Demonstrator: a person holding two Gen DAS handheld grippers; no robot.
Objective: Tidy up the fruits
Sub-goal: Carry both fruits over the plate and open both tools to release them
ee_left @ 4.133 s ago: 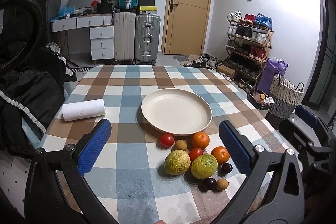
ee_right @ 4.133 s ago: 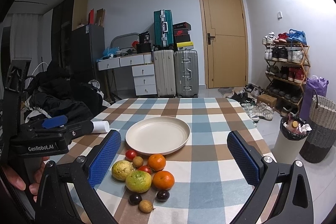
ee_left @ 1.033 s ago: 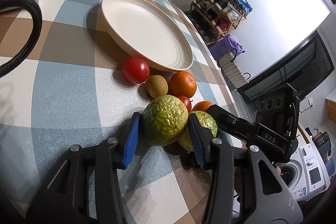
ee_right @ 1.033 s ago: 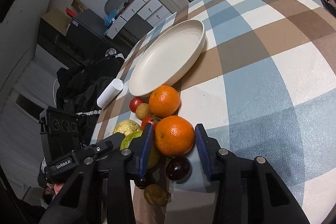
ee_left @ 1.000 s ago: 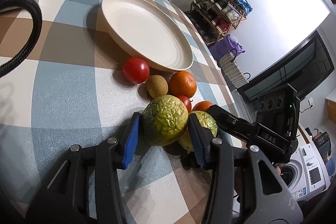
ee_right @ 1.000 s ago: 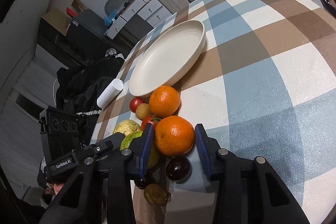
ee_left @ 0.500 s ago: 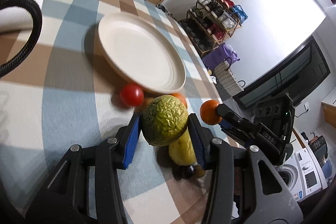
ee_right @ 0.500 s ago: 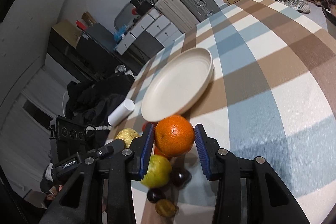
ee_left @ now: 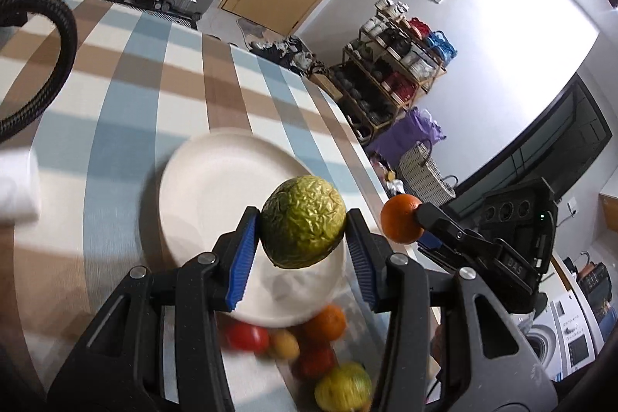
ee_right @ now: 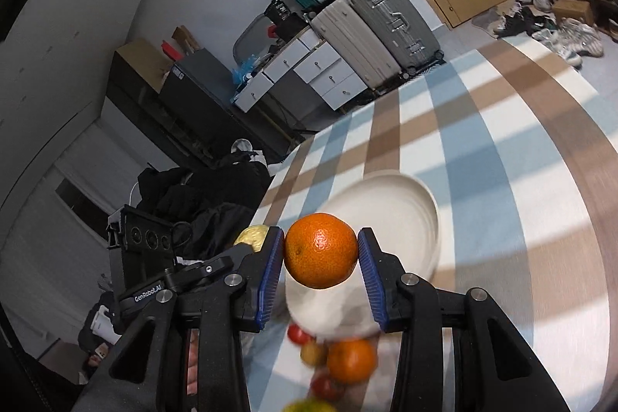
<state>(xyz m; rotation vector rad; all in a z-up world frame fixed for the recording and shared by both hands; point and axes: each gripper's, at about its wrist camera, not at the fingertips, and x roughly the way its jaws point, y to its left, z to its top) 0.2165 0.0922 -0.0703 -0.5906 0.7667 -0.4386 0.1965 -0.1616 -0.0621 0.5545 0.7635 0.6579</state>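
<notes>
Above the plate (ee_left: 201, 180), left tool (ee_left: 303, 250) clamps bumpy green fruit (ee_left: 303, 226), right tool (ee_right: 320, 267) clamps orange (ee_right: 320, 250), loose fruits (ee_left: 309, 342) beneath.

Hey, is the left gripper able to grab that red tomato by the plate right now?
Probably not: the left gripper is shut on the bumpy green fruit, raised over the plate. The tomato lies below, behind its fingers.

Black gripper (ee_left: 303, 250), blue ribbed pads (ee_left: 241, 257).
</notes>
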